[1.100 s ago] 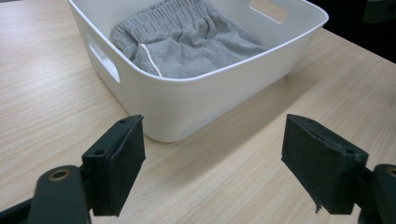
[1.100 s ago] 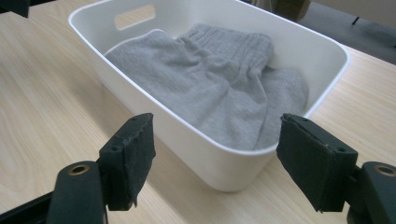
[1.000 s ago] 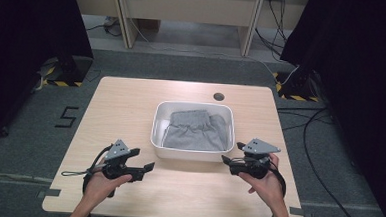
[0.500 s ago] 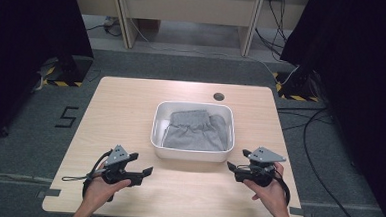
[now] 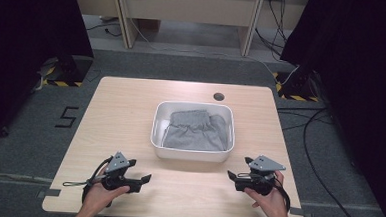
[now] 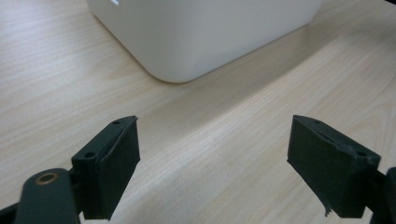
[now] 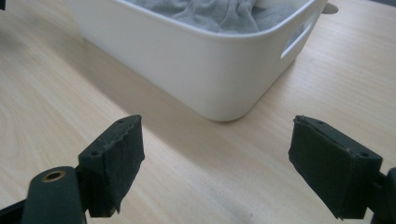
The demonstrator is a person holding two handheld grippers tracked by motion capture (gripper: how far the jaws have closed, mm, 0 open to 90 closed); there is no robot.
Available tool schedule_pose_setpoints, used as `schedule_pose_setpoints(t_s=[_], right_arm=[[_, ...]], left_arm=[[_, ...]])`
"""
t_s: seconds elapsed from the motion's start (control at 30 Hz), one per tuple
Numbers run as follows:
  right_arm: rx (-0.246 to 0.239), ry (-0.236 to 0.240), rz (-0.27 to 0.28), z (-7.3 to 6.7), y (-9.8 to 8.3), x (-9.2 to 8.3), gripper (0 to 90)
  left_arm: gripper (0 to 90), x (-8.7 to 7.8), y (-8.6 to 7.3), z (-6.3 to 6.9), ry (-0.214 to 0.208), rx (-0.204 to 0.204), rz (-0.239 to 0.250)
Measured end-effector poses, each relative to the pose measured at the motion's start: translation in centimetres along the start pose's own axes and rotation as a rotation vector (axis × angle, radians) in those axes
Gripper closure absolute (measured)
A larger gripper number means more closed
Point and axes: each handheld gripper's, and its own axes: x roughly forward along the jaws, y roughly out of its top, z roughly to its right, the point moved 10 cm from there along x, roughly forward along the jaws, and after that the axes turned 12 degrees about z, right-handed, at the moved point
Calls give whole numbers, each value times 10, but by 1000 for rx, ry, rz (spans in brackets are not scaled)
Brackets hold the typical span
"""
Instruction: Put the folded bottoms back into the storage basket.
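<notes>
While grey cloth (image 5: 196,131) sits bunched inside white tub (image 5: 192,152) at frame centre, looks done with stowing: left gripper (image 5: 142,178) lower left, right gripper (image 5: 232,175) lower right, jaws just opening wide, empty, near table (image 5: 131,110).

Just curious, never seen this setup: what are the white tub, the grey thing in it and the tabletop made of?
White tub: probably plastic, smooth, slightly glossy, rounded moulded corners.
Grey thing: soft fabric, matte, wrinkled and folded.
Tabletop: pale wood-grain surface, perhaps laminate; streaked grain, low sheen.
</notes>
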Motion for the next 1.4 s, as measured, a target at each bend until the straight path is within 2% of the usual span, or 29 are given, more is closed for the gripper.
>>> schedule_pose_setpoints(t_s=[0.1, 0.23, 0.3, 0.73, 1.2, 1.4], right_arm=[[17, 5, -15, -3, -9, 0, 191], [26, -5, -33, -3, -17, 0, 192], [15, -7, -40, -3, -21, 0, 192], [4, 9, -34, -13, -32, -6, 192], [9, 26, -55, -24, -44, -6, 188], [-1, 23, -64, -26, -46, -7, 185]], left_arm=[[158, -2, -11, -2, 6, 0, -23], [159, -6, -16, -3, 10, 1, -32], [159, -8, -18, -4, 14, 7, -34], [158, -12, -29, 0, 19, 21, -52], [159, -18, -42, 0, 31, 5, -85], [156, -20, -43, 0, 41, 6, -76]])
